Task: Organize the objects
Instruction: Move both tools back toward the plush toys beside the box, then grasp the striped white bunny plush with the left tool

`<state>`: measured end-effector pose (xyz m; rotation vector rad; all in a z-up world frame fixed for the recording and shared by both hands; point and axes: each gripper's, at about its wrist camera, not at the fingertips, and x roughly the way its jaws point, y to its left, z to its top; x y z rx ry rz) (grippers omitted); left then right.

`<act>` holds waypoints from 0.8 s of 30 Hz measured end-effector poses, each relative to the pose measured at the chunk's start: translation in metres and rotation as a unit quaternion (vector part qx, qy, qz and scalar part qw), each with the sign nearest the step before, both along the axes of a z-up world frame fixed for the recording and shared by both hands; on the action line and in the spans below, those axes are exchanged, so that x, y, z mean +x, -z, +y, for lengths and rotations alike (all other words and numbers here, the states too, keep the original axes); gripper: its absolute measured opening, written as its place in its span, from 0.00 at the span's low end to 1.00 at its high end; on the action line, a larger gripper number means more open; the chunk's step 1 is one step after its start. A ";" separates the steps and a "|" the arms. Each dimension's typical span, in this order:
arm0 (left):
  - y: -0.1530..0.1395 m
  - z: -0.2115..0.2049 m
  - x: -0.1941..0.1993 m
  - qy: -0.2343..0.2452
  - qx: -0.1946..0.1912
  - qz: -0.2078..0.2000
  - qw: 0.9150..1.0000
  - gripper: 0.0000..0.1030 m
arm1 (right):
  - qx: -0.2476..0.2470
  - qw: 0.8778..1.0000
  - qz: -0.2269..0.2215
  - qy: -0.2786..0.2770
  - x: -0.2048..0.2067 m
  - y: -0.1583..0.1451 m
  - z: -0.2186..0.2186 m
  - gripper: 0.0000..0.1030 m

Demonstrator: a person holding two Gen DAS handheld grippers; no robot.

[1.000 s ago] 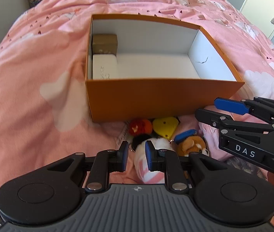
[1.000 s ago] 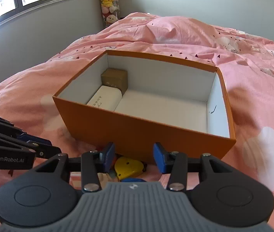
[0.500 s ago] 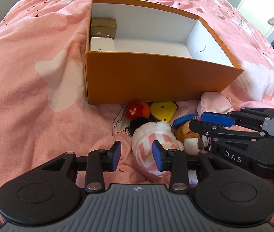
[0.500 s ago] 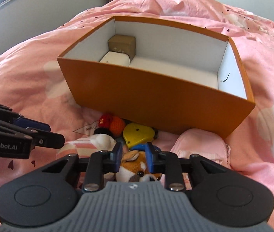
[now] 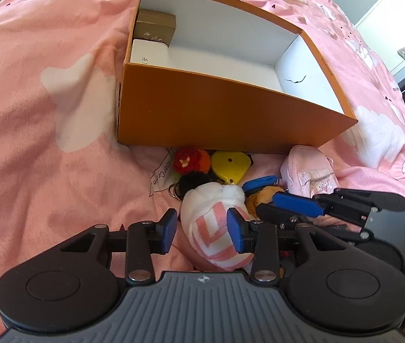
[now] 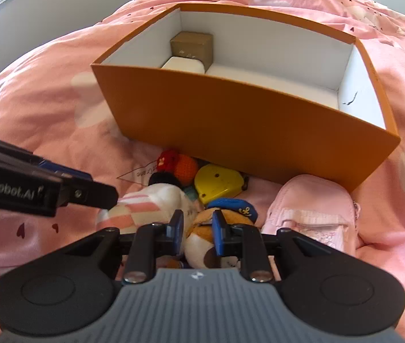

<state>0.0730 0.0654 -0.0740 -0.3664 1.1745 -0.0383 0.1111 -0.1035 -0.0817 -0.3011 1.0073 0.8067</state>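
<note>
A small pile of toys lies on the pink bedspread in front of an orange box (image 5: 216,114). My left gripper (image 5: 202,228) straddles a white plush with pink stripes (image 5: 213,200). Its jaws are opening: the right pad touches the plush and the left pad stands clear. My right gripper (image 6: 198,227) is closing, with both pads against the head of an orange-and-white dog plush (image 6: 199,240) in a blue cap (image 6: 236,205). The right gripper (image 5: 268,204) reaches in from the right in the left wrist view.
A brown carton (image 5: 156,28) and a white carton (image 5: 148,51) sit in the box's left corner; the rest of its white floor is bare. A yellow case (image 5: 229,167), a red-orange crochet toy (image 5: 192,161) and a pink pouch (image 5: 311,171) lie by the front wall.
Both grippers tipped down toward the pile. The left jaws widened and now straddle the striped plush. The right gripper sank and its jaws narrowed onto the dog plush.
</note>
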 end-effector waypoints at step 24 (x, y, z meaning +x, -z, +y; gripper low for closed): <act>0.039 0.008 0.027 -0.001 -0.063 0.114 0.992 0.47 | -0.026 0.999 -0.006 -0.034 -0.008 0.008 0.012 0.22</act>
